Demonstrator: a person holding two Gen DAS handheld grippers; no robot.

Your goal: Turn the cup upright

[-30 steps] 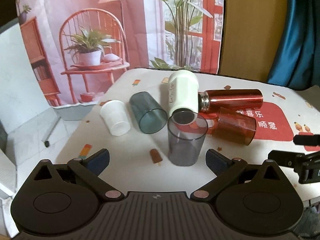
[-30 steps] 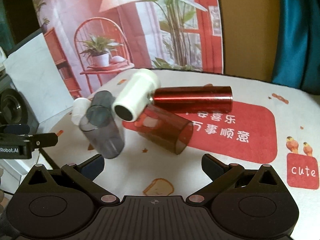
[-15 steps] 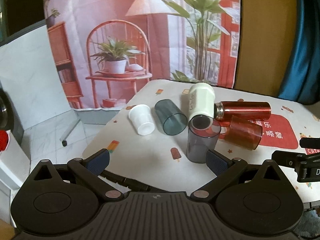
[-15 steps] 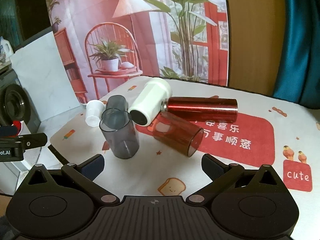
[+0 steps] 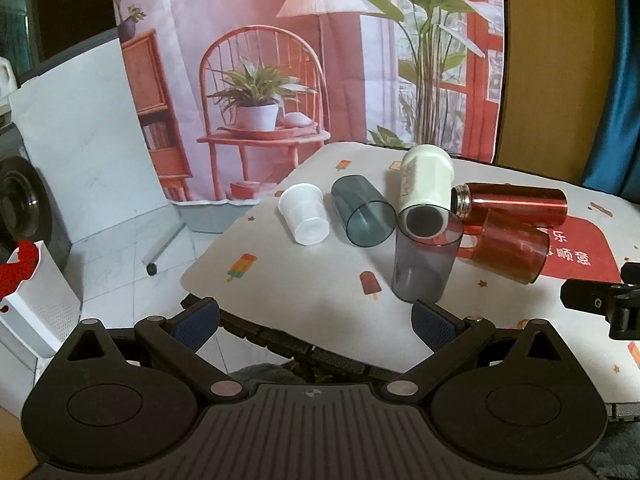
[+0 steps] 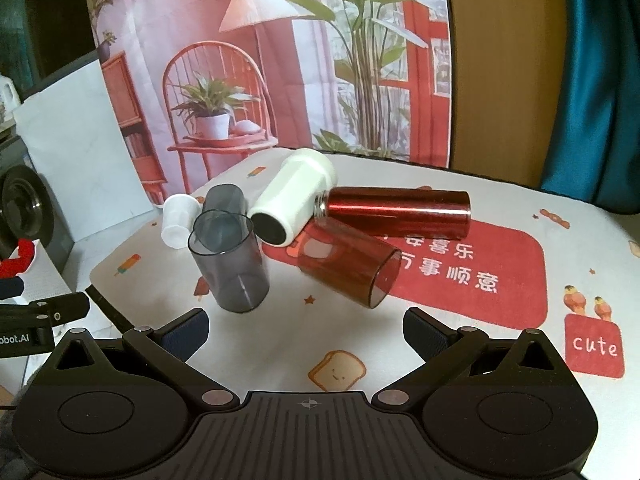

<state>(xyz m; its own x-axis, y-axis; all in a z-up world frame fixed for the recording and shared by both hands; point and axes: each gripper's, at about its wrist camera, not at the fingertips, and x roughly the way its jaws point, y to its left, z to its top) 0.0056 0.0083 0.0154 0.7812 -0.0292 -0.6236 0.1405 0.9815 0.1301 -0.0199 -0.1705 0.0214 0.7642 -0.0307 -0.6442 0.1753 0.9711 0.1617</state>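
Standing upright near the counter (image 5: pixel 320 280) edge: smoky grey cup (image 5: pixel 426 260), teal cup (image 5: pixel 362 216) lying left; left tool (image 5: pixel 314 322) and right tool (image 6: pixel 306 328) both spread wide, empty.

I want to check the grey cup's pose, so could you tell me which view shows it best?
The right wrist view: the grey cup stands upright, unobstructed, rim and base both visible. The left wrist view shows it too, just beyond a fingertip.

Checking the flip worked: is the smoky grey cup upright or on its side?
Upright: the grey cup stands on its base on the table, open rim facing up.
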